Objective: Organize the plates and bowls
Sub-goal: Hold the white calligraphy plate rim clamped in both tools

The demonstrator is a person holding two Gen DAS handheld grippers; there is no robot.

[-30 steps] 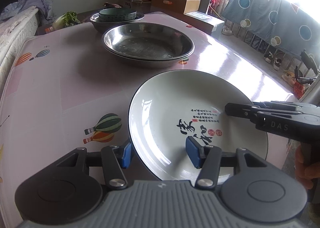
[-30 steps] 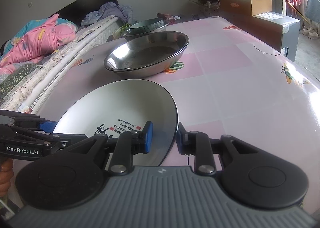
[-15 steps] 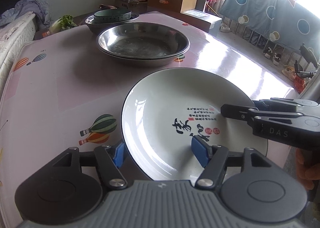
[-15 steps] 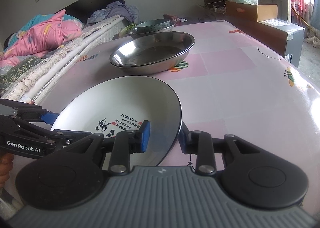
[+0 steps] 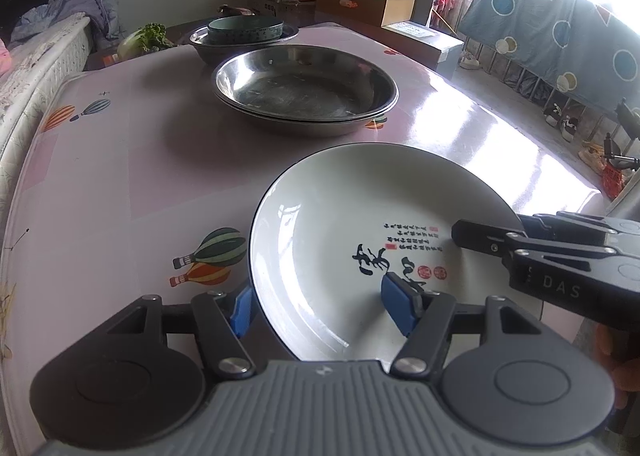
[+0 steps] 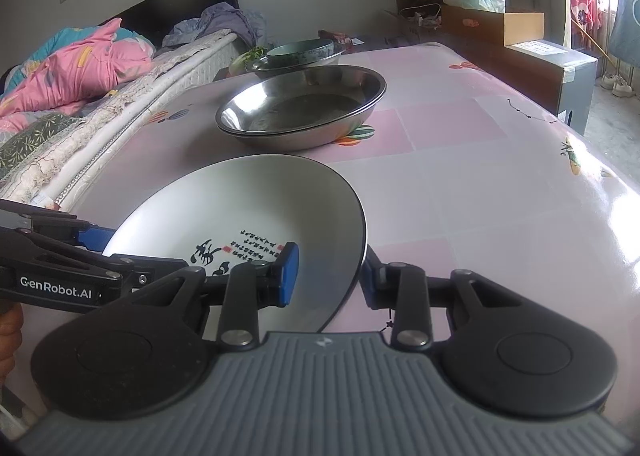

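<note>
The white plate [image 5: 360, 240] lies flat on the desk [image 5: 120, 184] near its front edge, face up, its black calligraphy reading toward the person. It holds nothing.

Beyond the plate stand what look like two nested steel basins [image 5: 306, 90], empty, though the rims are too close to be sure of the count. Farther beyond the plate, a smaller steel bowl [image 5: 244, 41] carries a green bowl [image 5: 245, 29] inside it. A cabbage [image 5: 142, 41] lies left of that pair.

The left hand-held gripper [image 5: 320, 306] straddles the plate's near left rim, one blue pad outside the rim, the other over the plate's face, both clear of it: released.

The right hand-held gripper [image 6: 326, 274] straddles the plate's right rim the same way, one pad above the calligraphy, the other outside and partly hidden behind the rim. A gap shows at the inner pad, so it reads as let go too.
</note>
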